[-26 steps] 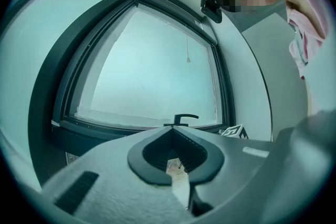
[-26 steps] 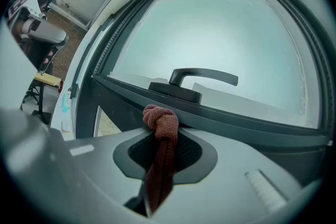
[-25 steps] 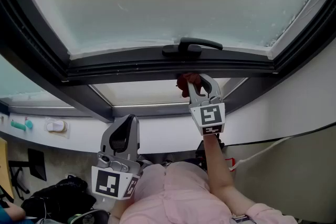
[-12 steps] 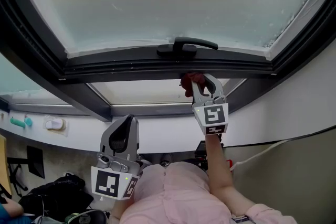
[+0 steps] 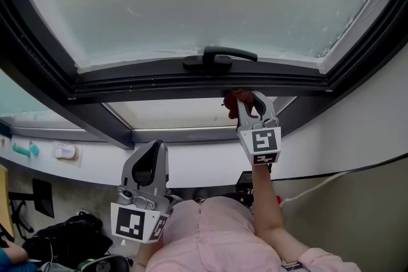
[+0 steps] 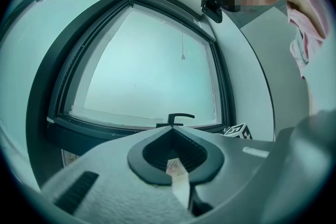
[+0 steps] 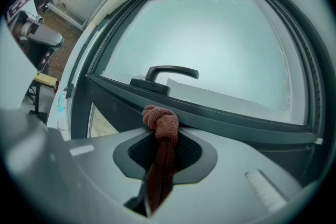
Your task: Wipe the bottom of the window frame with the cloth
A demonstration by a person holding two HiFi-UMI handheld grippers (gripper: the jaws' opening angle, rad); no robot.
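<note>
One knotted cloth [image 7: 159, 157] — lengthwise in right tongs [image 5: 248, 104] — points at window frame [image 7: 226, 119].

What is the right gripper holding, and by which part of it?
The right gripper holds the red-brown cloth just below its knot, which sticks out past the jaws.

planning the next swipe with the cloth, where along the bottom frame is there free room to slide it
The bottom rail is bare from the cloth left to the corner, the longer free run. To the right, a shorter bare stretch reaches the other corner. It is tight only by the handle, just above the cloth in the right gripper.
</note>
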